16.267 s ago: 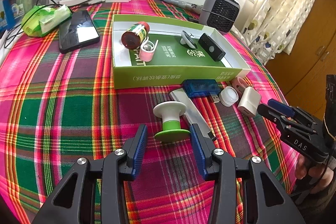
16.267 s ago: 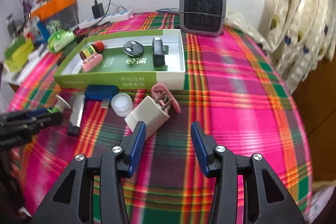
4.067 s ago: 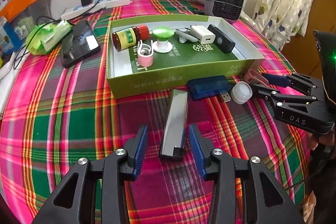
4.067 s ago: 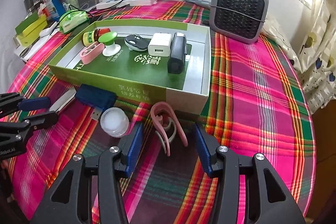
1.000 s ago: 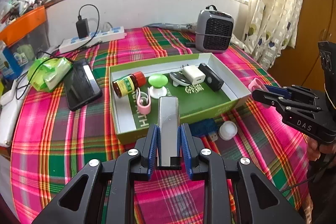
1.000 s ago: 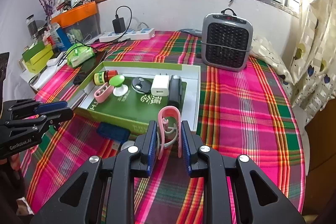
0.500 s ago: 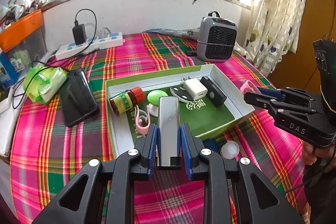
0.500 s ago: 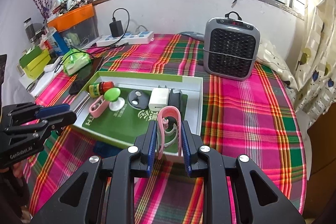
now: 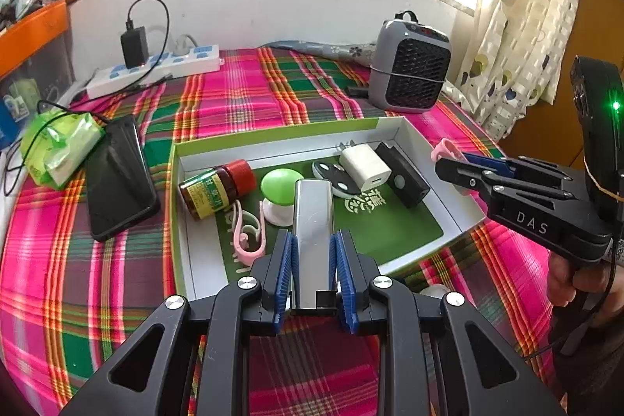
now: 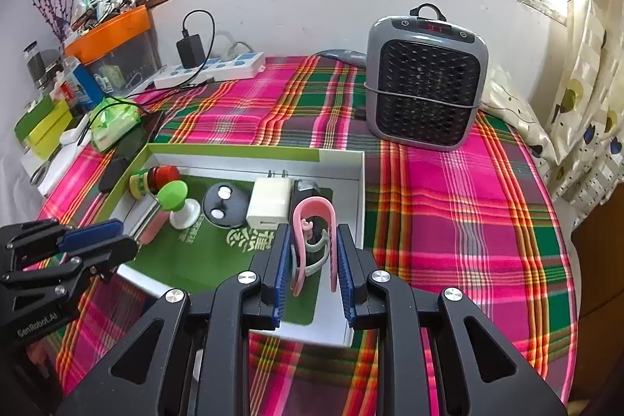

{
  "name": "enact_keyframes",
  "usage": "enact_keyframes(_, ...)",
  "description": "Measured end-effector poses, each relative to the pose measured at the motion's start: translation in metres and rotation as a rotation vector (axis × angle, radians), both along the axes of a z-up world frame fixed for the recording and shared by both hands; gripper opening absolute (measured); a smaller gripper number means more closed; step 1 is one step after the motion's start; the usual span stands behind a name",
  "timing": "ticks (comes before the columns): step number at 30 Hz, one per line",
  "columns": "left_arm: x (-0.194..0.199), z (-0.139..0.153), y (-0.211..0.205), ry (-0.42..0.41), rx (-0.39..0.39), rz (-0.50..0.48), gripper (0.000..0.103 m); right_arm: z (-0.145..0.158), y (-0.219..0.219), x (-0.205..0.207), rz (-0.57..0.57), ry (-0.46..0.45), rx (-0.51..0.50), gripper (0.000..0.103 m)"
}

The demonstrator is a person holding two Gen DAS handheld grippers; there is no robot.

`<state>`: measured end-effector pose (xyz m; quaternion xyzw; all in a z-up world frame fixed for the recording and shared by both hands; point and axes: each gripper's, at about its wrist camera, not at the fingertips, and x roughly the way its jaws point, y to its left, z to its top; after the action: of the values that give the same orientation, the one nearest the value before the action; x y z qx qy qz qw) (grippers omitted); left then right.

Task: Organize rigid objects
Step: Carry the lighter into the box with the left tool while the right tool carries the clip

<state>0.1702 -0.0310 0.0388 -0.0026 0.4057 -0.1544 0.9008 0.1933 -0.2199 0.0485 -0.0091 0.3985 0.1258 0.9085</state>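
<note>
My left gripper (image 9: 313,256) is shut on a silver metal bar (image 9: 313,221), held over the near edge of the green box (image 9: 273,139). My right gripper (image 10: 314,260) is shut on a pink clip (image 10: 314,221), hovering above the box's right end (image 10: 360,182). Inside the box lie a red-capped bottle (image 9: 216,188), a green-and-white knob (image 9: 280,195), a second pink clip (image 9: 249,232), a round black fob (image 9: 337,178), a white charger (image 9: 364,166) and a black remote (image 9: 401,174). From the left wrist view the right gripper (image 9: 460,162) shows at the box's right wall.
A grey heater (image 10: 427,80) stands behind the box on the plaid cloth. A black phone (image 9: 117,174), a green packet (image 9: 58,147) and a power strip (image 9: 156,71) lie to the left. A white round lid (image 9: 435,289) peeks out by the box's near side.
Both grippers have carried their loads forward over the box. The silver bar and the pink clip now hang above the box interior, closer to the items inside.
</note>
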Motion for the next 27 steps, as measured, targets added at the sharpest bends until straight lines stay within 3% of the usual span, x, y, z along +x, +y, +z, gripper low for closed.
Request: enact_keyframes(27,0.026,-0.020,-0.005,0.050,0.011,0.018,0.022,-0.017,0.005,0.045,-0.021,0.045,-0.038,0.024)
